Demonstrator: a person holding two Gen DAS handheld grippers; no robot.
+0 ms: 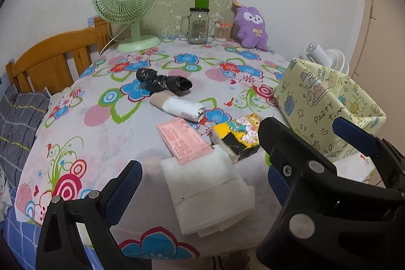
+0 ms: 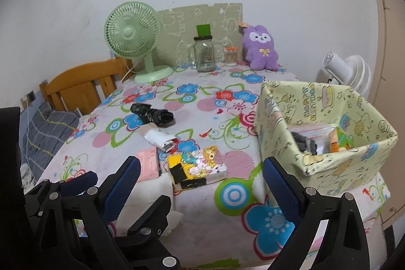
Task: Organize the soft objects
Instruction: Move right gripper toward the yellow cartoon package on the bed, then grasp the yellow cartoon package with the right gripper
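Both hand-held grippers, left [image 1: 205, 184] and right [image 2: 202, 184], are held agape and empty; folded white foam padding [image 1: 210, 194], seemingly soft, must be clamped next for the fabric box [image 2: 326, 133].

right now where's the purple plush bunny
In both wrist views the purple plush bunny sits at the table's far edge against the wall, right of the small orange-lidded jar.

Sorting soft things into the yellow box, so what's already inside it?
In the box, the right wrist view shows something grey, a clear packet and an orange-green item. The near wall hides whatever lies lower down.
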